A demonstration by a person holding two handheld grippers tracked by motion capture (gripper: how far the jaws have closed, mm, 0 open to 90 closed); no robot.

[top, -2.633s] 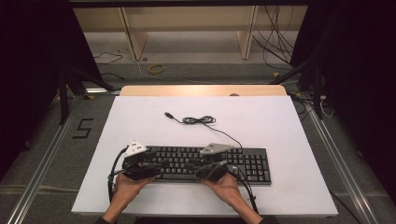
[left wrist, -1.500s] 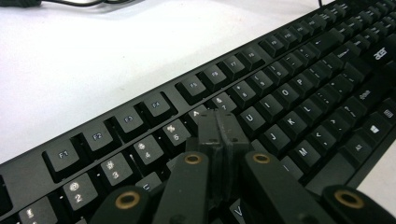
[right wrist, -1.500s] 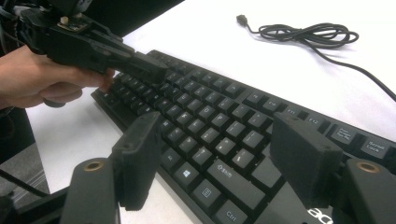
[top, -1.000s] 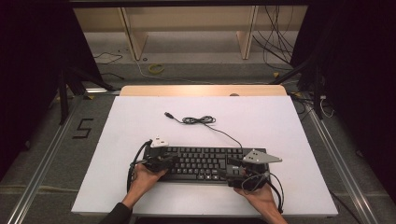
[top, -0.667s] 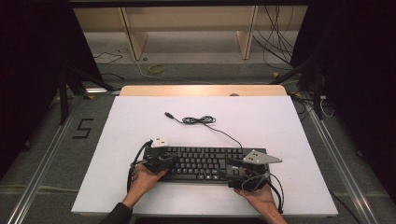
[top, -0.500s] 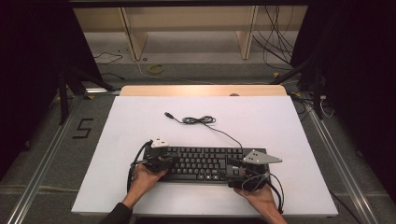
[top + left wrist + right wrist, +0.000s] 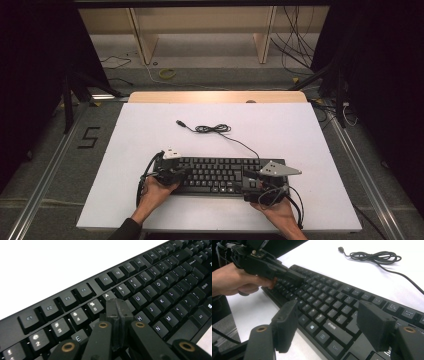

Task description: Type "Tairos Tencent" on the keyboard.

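While the keyboard [image 7: 220, 176] lies near the desk's [image 7: 300, 130] front edge, the left claw [image 7: 118, 307] is clenched, its tips down on the keys. The right claw [image 7: 332, 326] gapes released over the keyboard's right end.

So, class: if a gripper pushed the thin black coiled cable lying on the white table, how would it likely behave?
The thin black coiled cable would probably flop and bunch, since it lies in loose loops. It looks light, so it would likely slide easily on the smooth white table. Its far plug end lies free and may drag along.
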